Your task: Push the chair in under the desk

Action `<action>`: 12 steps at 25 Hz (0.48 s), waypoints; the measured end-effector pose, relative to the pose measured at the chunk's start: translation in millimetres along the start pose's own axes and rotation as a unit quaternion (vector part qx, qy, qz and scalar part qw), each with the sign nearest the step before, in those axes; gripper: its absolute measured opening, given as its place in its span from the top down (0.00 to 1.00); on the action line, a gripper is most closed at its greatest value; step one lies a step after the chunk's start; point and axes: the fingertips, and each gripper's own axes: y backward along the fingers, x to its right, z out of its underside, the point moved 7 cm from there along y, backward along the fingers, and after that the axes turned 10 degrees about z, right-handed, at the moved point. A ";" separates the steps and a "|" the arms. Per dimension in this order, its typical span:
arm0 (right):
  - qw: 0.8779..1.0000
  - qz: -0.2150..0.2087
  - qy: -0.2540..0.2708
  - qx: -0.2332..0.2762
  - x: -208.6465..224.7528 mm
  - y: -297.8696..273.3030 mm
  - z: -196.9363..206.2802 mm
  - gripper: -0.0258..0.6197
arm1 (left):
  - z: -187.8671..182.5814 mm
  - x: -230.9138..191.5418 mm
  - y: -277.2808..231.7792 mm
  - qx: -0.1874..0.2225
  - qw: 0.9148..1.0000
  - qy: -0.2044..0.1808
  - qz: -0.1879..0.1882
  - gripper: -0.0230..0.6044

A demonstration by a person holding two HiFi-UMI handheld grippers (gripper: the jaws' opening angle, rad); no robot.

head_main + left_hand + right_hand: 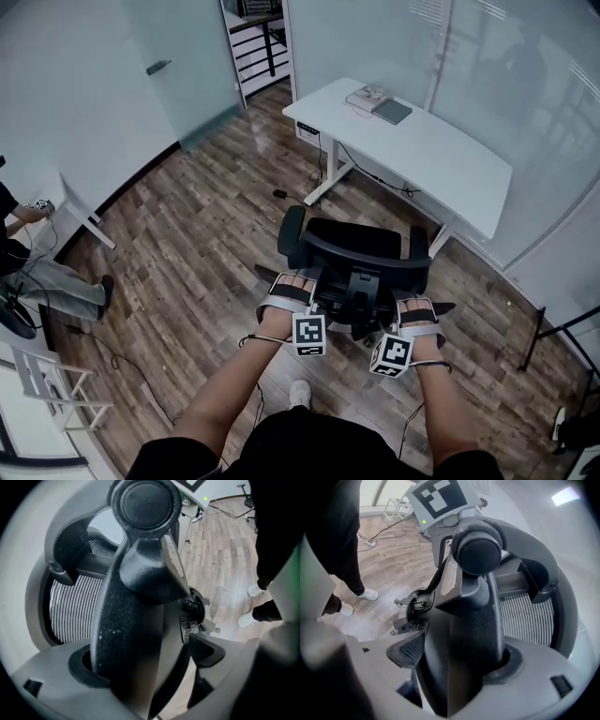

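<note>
A black office chair (361,246) stands with its seat toward the white desk (412,141), about a chair's length short of it. I stand behind it with both grippers on the back's top rail. My left gripper (292,286) holds the rail's left end, and my right gripper (417,309) its right end. In the left gripper view a black textured bar of the chair's back (136,620) fills the space between the jaws, with grey mesh (70,611) to its left. The right gripper view mirrors this: the bar (464,639) sits between the jaws, a ribbed pad (408,651) against it.
A book and a grey notebook (380,105) lie on the desk's far end, and cables (375,173) hang below it. A small dark object (279,194) is on the wood floor. A person (37,272) sits at the left edge. A glass wall runs behind the desk.
</note>
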 end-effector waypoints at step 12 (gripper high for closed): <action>0.998 0.008 -0.019 -0.060 27.3 -58.4 -11.0 0.38 | 29.8 -51.3 -38.4 0.021 0.999 -0.033 0.015 0.12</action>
